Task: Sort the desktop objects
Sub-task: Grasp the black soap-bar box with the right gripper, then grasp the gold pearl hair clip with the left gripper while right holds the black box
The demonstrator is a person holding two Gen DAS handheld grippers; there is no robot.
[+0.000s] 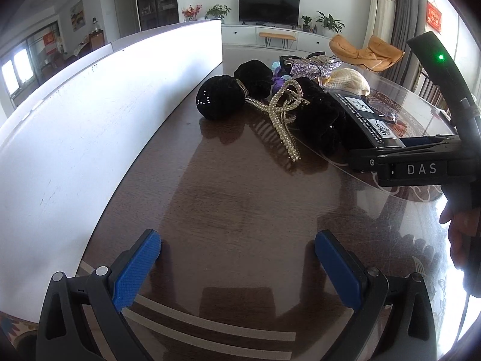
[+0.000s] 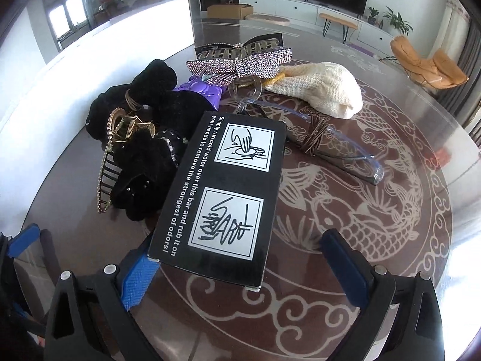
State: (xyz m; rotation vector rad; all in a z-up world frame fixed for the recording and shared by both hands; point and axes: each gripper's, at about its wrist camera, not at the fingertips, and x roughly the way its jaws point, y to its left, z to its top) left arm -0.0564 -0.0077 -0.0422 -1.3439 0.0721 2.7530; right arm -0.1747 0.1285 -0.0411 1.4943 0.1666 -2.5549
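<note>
A black box (image 2: 228, 195) with white printed instructions lies flat on the table, its near end between the wide jaws of my right gripper (image 2: 240, 255). The left blue pad (image 2: 138, 276) sits at the box's corner, while the right pad (image 2: 342, 264) stands clear of it. Left of the box is a heap: black velvet scrunchies (image 2: 144, 96), a gold pearl hair claw (image 1: 285, 114), a purple piece (image 2: 204, 90) and a rhinestone bow clip (image 2: 240, 63). My left gripper (image 1: 237, 249) is open over bare wood, short of the heap.
A cream knitted item (image 2: 324, 90) and clear glasses wound with brown cord (image 2: 330, 147) lie on the carp-patterned glass top (image 2: 375, 225). A tall white panel (image 1: 90, 120) runs along the table's left side. A hand (image 1: 460, 234) holds the right tool at the edge.
</note>
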